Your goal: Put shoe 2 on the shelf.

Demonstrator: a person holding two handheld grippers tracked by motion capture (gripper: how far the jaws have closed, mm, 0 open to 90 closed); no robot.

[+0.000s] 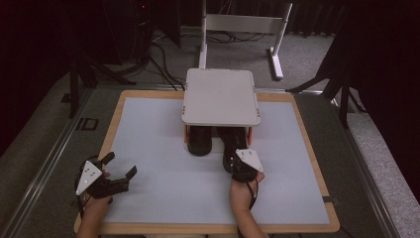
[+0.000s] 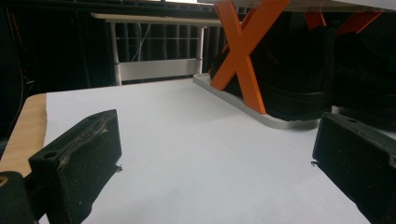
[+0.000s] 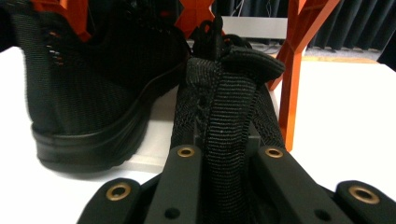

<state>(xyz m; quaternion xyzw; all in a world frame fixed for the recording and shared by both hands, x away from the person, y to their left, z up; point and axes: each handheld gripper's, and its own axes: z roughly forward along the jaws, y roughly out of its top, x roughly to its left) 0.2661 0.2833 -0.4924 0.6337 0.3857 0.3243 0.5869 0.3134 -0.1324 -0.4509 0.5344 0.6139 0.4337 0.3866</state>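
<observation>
High view: left gripper (image 1: 120, 171) jaws wide apart, holding nothing, over the white mat (image 1: 163, 188); right gripper (image 1: 236, 159) at the right shoe's (image 1: 232, 141) heel under the rack (image 1: 221, 96). Left gripper view: jaws spread, shoes ahead. Right gripper view: jaws clamped on the heel tab (image 3: 227, 116).

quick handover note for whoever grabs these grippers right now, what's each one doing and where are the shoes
Right hand-held gripper: shut on the heel of the right shoe, at the front edge of the small rack; that shoe's heel sticks out from under the rack's top.
Left hand-held gripper: open, holding nothing, over the white mat at the near left.
Left shoe: stands under the rack, heel toward the person, untouched.
Done: right shoe gripped.
Left: likely finish moving the gripped shoe; whether it goes in or comes out cannot be told. The other shoe is not yet handled.
</observation>
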